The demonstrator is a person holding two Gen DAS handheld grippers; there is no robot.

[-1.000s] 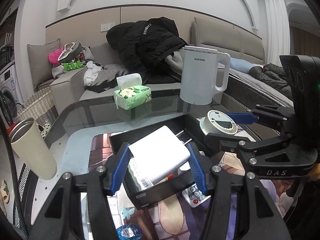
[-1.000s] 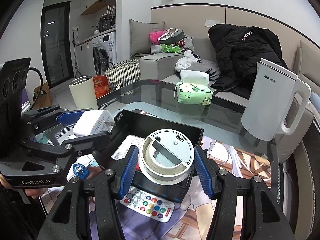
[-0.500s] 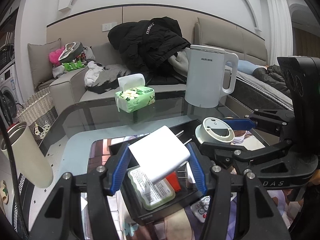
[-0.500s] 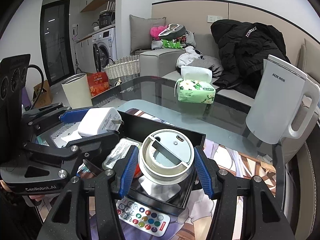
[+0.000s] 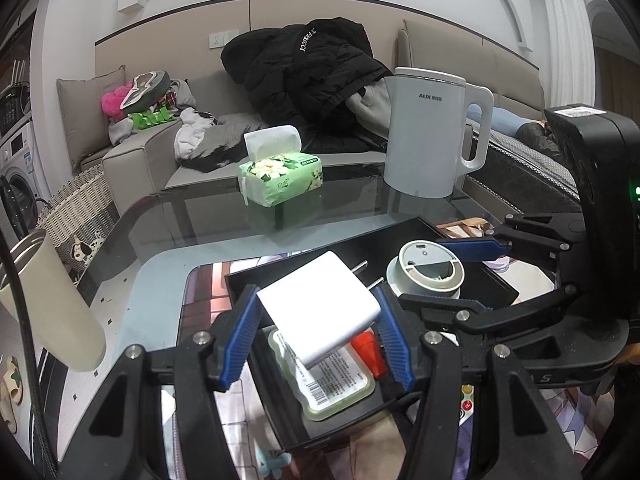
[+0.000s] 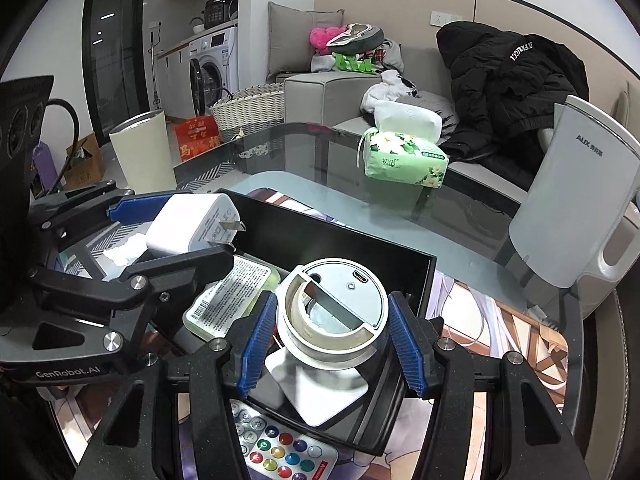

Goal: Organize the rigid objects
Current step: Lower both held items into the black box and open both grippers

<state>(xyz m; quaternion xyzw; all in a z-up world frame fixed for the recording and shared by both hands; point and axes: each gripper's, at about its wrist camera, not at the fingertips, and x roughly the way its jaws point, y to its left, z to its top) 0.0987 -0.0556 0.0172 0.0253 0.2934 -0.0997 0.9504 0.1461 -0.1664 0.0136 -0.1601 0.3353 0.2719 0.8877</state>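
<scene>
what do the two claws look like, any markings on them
Both are black angular frames with silver bolts and ribbed blue pads. The left claw reads "GenRobot.AI" in the right wrist view; the right claw shows letters ending "S" and a green light.

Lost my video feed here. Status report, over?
Left gripper shut on white charger, right gripper shut on round white device. Both over black tray. Labelled case, red item already inside.

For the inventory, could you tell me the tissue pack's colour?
Green with white flowers, clearest in the right wrist view.
</scene>
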